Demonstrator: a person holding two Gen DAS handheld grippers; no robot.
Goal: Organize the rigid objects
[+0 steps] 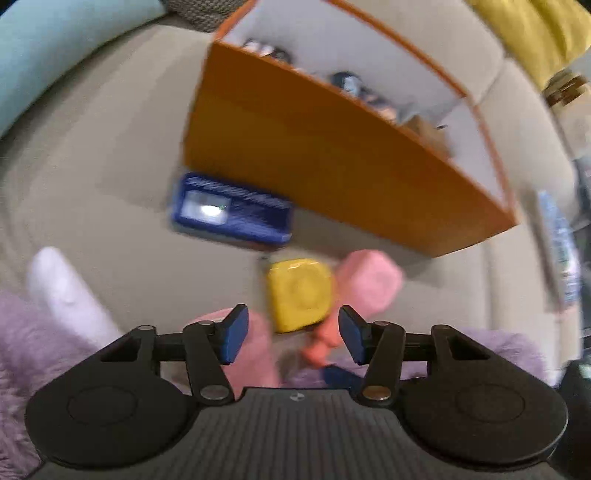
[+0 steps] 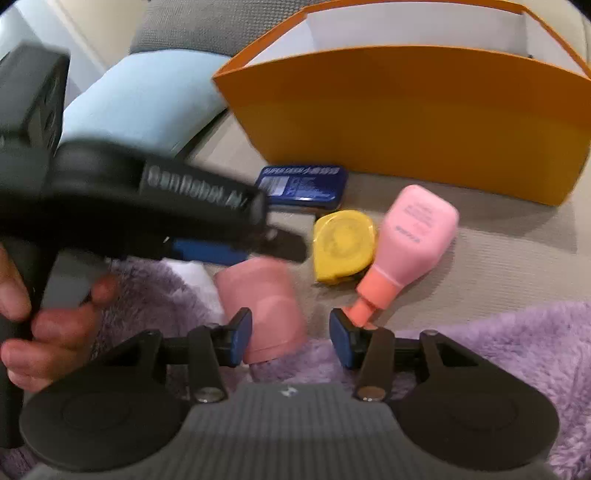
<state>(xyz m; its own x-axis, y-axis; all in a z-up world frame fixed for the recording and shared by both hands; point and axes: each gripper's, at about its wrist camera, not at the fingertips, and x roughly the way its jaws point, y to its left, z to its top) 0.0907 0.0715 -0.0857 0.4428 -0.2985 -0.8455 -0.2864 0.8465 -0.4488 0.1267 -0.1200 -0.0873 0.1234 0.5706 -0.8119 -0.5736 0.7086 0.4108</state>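
On the beige cushion lie a yellow rounded case [image 1: 299, 295] [image 2: 343, 243], a pink bottle [image 1: 369, 277] [image 2: 417, 232] with a coral cap, a pink cylinder [image 2: 266, 306] and a blue tin [image 1: 229, 210] [image 2: 303, 184]. Behind them stands an orange box [image 1: 314, 166] [image 2: 406, 110] with several items inside. My left gripper [image 1: 293, 334] is open, its tips just short of the yellow case. My right gripper [image 2: 291, 336] is open over the pink cylinder's near end, and its right finger is beside the bottle's cap. The left gripper [image 2: 277, 242] reaches in from the left, held by a hand [image 2: 40, 317].
A purple fluffy blanket [image 2: 498, 350] covers the near part of the cushion. A white object [image 1: 62, 295] lies at the left on it. A light blue pillow [image 2: 147, 96] sits left of the box and a yellow cushion [image 1: 535, 33] at the far right.
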